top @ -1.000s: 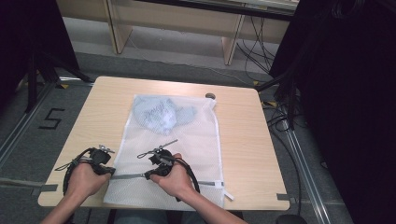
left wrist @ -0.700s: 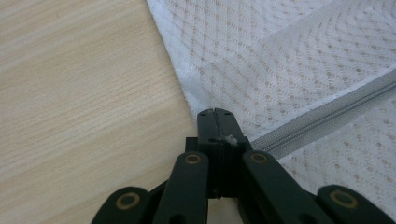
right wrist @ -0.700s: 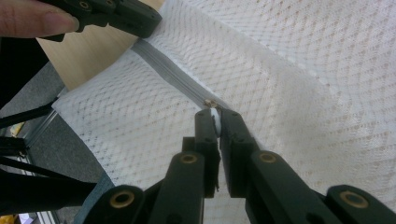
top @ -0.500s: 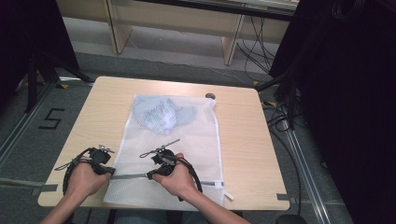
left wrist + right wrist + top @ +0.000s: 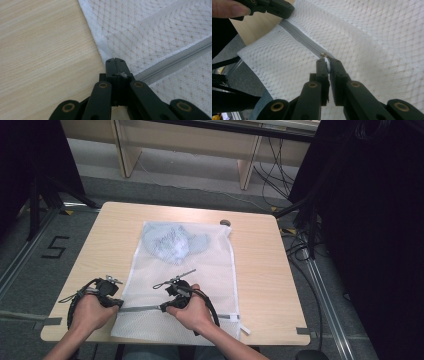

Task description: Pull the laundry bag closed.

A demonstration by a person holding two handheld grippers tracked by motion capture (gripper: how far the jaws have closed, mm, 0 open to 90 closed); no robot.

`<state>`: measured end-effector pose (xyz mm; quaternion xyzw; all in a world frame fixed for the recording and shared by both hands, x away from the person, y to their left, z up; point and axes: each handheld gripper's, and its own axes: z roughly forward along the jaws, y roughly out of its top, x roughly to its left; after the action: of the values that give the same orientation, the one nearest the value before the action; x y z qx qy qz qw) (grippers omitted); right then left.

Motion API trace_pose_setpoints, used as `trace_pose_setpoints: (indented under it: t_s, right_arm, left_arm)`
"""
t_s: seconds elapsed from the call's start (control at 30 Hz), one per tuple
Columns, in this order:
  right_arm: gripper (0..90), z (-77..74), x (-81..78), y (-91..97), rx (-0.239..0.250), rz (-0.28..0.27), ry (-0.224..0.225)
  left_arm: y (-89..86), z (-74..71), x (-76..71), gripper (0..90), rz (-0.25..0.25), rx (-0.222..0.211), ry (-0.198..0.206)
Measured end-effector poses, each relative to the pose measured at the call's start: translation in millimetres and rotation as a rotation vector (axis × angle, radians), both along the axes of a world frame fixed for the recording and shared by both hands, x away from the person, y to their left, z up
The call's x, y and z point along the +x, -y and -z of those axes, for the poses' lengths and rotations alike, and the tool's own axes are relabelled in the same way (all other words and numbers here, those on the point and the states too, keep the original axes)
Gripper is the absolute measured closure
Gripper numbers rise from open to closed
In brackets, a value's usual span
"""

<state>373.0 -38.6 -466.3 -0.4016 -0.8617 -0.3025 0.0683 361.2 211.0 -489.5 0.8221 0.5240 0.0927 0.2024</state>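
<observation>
A white mesh laundry bag (image 5: 210, 265) lies flat on the wooden table (image 5: 255, 270), with a pale blue garment (image 5: 172, 242) inside its far end. A grey zipper (image 5: 142, 308) runs across the near end. My left gripper (image 5: 117, 303) is shut on the bag's left edge at the zipper's end (image 5: 115, 61). To its right, my right gripper (image 5: 162, 307) is shut on the small white zipper pull (image 5: 327, 63). In the right gripper view the closed zipper (image 5: 299, 37) stretches away to the left gripper (image 5: 284, 10).
A small dark round object (image 5: 225, 223) sits near the table's far edge. Bare wood lies left and right of the bag. The floor at left carries a "5" marking (image 5: 56, 247). Black curtains (image 5: 360, 220) stand at the right.
My right gripper has crept slightly to the right along the zipper. The left gripper and the bag have stayed put.
</observation>
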Motion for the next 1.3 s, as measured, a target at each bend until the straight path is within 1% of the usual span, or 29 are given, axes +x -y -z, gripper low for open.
trace_pose_setpoints:
  t_s: [0.1, 0.13, 0.17, 0.2, 0.23, 0.3, 0.33, 0.4, 0.6, 0.63, 0.8, 0.83, 0.9, 0.93, 0.97, 1.0, 1.03, 1.1, 1.13, 1.17, 1.27, 1.3]
  right_arm:
    - [86.8, -0.8, 0.8, 2.5, -0.002, 0.002, 0.003]
    - [86.8, -1.7, 0.1, 3.0, -0.008, 0.012, -0.007]
    - [86.8, -1.7, 0.1, 3.0, -0.008, 0.012, -0.007]
    - [86.8, -0.9, 1.0, 5.0, -0.002, 0.005, 0.005]
    - [86.8, -1.2, 0.3, 5.3, 0.0, 0.015, -0.004]
    - [86.8, -0.7, 0.2, 6.5, 0.002, 0.012, -0.004]
    - [86.8, -0.1, 0.8, 7.2, 0.003, 0.002, 0.002]
    - [86.8, -0.5, 0.1, 8.0, 0.002, 0.015, -0.01]
    - [86.8, -0.4, 0.6, 10.0, 0.004, 0.014, -0.006]
    - [86.8, -0.6, 0.3, 10.1, 0.003, 0.019, -0.01]
    - [86.8, 0.2, 0.7, 12.4, 0.001, 0.006, -0.001]
    - [86.8, -0.1, 0.0, 12.5, -0.003, 0.019, -0.005]
    - [86.8, 0.5, 0.5, 13.2, -0.004, 0.018, -0.002]
    - [86.8, 1.0, 1.0, 13.9, 0.0, 0.018, -0.004]
    - [86.8, 0.7, 0.9, 15.0, -0.007, 0.028, -0.011]
    - [86.8, 0.7, 1.3, 15.8, 0.0, 0.023, -0.014]
    - [86.8, 0.9, 1.5, 16.4, -0.007, 0.025, -0.009]
    - [86.8, 1.0, 1.3, 17.6, -0.001, 0.026, -0.002]
    - [86.8, 1.3, 2.9, 19.3, -0.007, 0.006, 0.015]
    - [86.8, 1.2, 2.9, 19.9, -0.005, 0.011, 0.007]
    - [86.8, 1.2, 3.1, 21.5, -0.003, 0.012, 0.01]
    - [86.8, -0.1, 2.0, 22.6, -0.008, 0.029, -0.005]
  left_arm:
    - [0.1, 0.0, 0.0, 89.9, 0.0, 0.0, 0.001]
    - [0.1, 0.0, 0.0, 89.9, 0.0, 0.0, 0.001]
    - [0.1, 0.0, 0.0, 89.9, 0.001, 0.001, 0.0]
    - [0.1, 0.1, -0.1, 89.9, 0.0, 0.0, 0.002]
    - [0.1, 0.1, -0.1, 89.9, 0.0, 0.0, 0.002]
    - [0.1, 0.5, 0.2, 89.9, 0.004, -0.003, 0.005]
    - [0.2, 0.5, 0.0, 89.9, 0.001, -0.003, 0.005]
    - [0.1, 0.1, -0.2, 89.9, 0.0, 0.001, 0.002]
    - [-0.1, 0.1, -0.1, 89.9, 0.001, 0.0, 0.002]
    - [-0.1, 0.1, -0.1, 89.9, 0.001, -0.001, 0.002]
    - [-0.4, 0.6, 0.0, 89.9, 0.001, -0.007, 0.004]
    - [-0.4, 0.6, 0.0, 89.9, 0.001, -0.007, 0.004]
    - [-0.1, 0.2, -0.2, 89.9, 0.001, -0.001, 0.003]
    - [-0.1, 0.1, -0.2, 89.9, 0.001, 0.0, 0.002]
    - [0.0, 0.2, -0.1, 89.9, 0.001, 0.0, 0.003]
    - [0.1, 0.1, -0.2, 89.9, 0.002, 0.001, 0.004]
    - [0.0, 0.2, -0.2, 89.9, 0.002, 0.0, 0.003]
    - [-0.2, 0.1, -0.1, 89.9, 0.003, 0.0, 0.003]
    - [-0.1, 0.2, -0.2, 89.9, 0.003, 0.0, 0.004]
    - [-0.1, 0.2, -0.2, 89.9, 0.003, 0.0, 0.004]
    - [-0.2, 0.2, 0.0, 89.9, 0.008, 0.002, 0.004]
    - [-0.2, 0.2, -0.1, 89.9, 0.008, 0.001, 0.004]
